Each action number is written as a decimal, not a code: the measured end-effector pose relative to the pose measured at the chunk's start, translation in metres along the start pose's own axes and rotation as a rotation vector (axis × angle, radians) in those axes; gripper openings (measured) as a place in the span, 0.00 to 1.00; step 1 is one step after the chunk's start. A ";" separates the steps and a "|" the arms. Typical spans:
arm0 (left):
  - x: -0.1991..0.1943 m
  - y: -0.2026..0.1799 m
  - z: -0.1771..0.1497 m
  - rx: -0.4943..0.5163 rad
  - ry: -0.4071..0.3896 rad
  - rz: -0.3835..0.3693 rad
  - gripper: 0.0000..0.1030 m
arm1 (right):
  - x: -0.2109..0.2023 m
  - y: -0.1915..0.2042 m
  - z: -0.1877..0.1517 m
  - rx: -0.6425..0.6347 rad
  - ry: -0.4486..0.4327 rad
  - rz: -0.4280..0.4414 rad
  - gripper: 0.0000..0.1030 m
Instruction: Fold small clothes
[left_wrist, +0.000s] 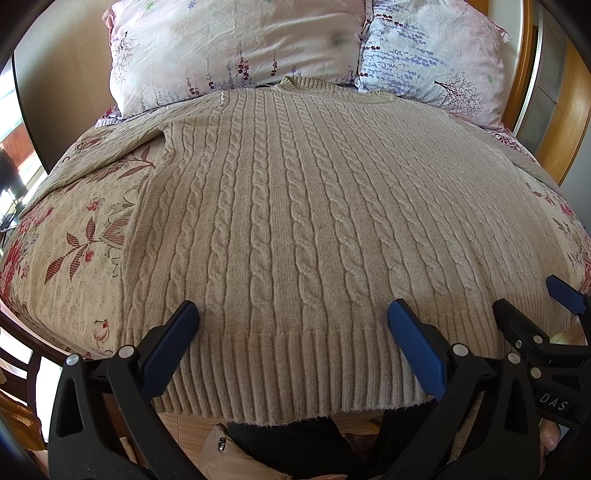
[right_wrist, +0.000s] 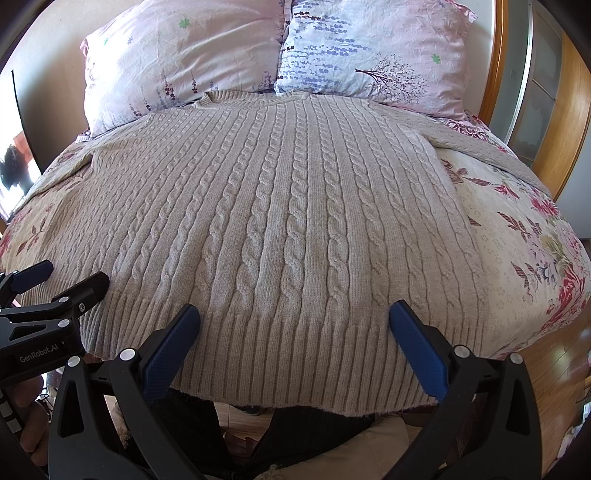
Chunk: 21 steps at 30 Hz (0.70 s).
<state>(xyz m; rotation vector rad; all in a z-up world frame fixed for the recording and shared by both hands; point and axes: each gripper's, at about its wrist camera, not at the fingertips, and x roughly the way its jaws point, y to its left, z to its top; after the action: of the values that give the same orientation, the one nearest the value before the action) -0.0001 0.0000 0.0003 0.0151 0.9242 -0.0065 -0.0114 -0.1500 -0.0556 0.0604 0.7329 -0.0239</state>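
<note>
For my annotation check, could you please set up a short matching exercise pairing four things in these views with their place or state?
Things:
1. cable-knit sweater
2. left tongs
3. pink floral pillow
4. ribbed hem

Places or states:
A. propped at the head of the bed
B. hanging over the near edge of the bed
C. spread flat on the floral bedspread
D. open, above the hem

Pairs: 1-C, 2-D, 3-A, 4-B

Sweater (left_wrist: 295, 206) matt cable-knit wool; pillows (left_wrist: 236, 48) crinkled cotton; floor (right_wrist: 554, 369) glossy wood.
</note>
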 end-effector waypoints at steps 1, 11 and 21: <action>0.000 0.000 0.000 0.000 0.000 0.000 0.98 | 0.000 0.000 0.000 0.000 0.000 0.000 0.99; 0.000 0.000 0.000 0.000 -0.001 0.000 0.98 | 0.000 -0.001 0.001 -0.001 0.009 0.000 0.99; 0.000 0.000 0.000 0.000 0.000 0.000 0.98 | 0.001 0.000 0.001 -0.001 0.009 0.000 0.99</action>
<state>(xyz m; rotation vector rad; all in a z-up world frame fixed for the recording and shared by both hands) -0.0003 0.0000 0.0002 0.0151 0.9242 -0.0064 -0.0098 -0.1498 -0.0556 0.0595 0.7421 -0.0233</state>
